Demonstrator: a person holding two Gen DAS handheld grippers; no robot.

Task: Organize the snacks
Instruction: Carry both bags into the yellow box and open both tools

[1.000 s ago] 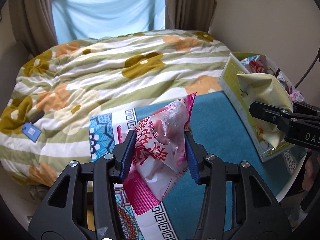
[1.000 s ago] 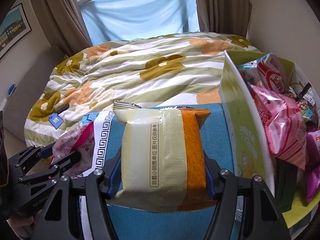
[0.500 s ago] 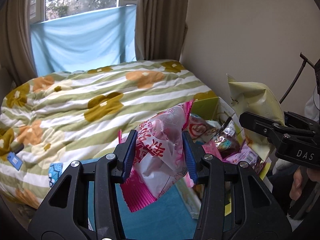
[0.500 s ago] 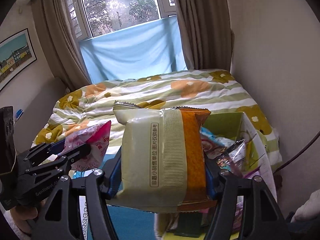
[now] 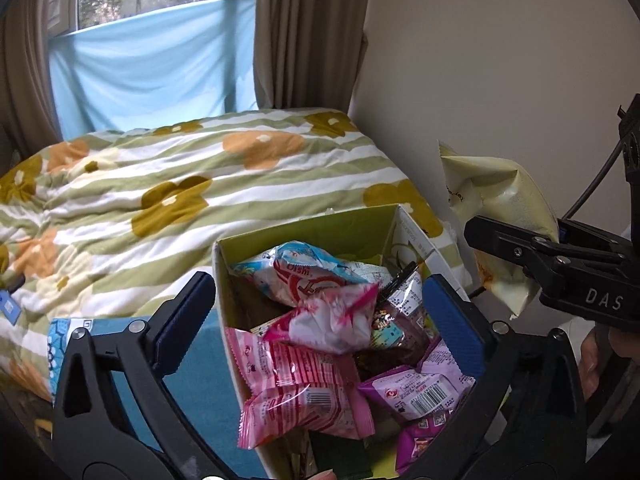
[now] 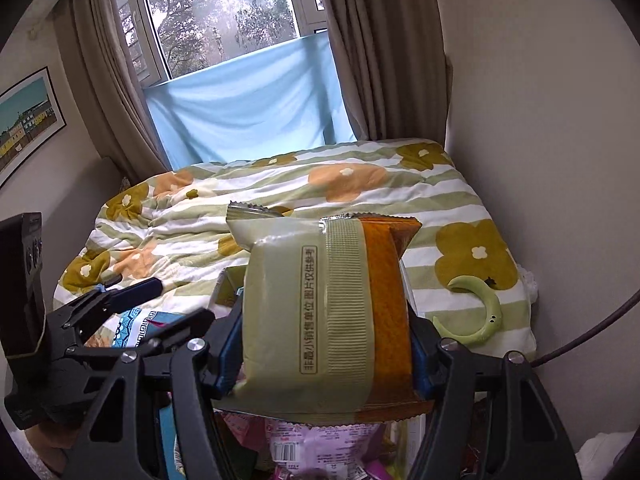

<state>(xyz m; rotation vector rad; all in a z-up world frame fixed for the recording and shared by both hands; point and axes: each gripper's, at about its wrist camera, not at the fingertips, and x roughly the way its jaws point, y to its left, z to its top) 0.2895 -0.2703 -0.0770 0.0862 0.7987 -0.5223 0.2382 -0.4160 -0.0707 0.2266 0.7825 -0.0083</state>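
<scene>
My left gripper (image 5: pixel 320 312) is open and empty above a green cardboard box (image 5: pixel 320 228) full of snack packets. The pink and white packet (image 5: pixel 328 320) lies on top of the pile between my fingers, untouched. My right gripper (image 6: pixel 324 344) is shut on a pale green and orange snack bag (image 6: pixel 320 312) and holds it over the box. That bag also shows at the right of the left wrist view (image 5: pixel 496 208), with the right gripper (image 5: pixel 548 256) around it. The left gripper (image 6: pixel 120 300) shows at the left of the right wrist view.
The box stands on a teal patterned cloth (image 5: pixel 192 392) at the foot of a bed with a striped floral quilt (image 5: pixel 180 184). A wall (image 5: pixel 500 60) is close on the right. A green crescent toy (image 6: pixel 480 312) lies on the quilt. Curtains and a window are behind.
My left gripper has opened and the pink and white packet has dropped into the box. Both grippers have moved to the right over the box. The right gripper still holds its bag.
</scene>
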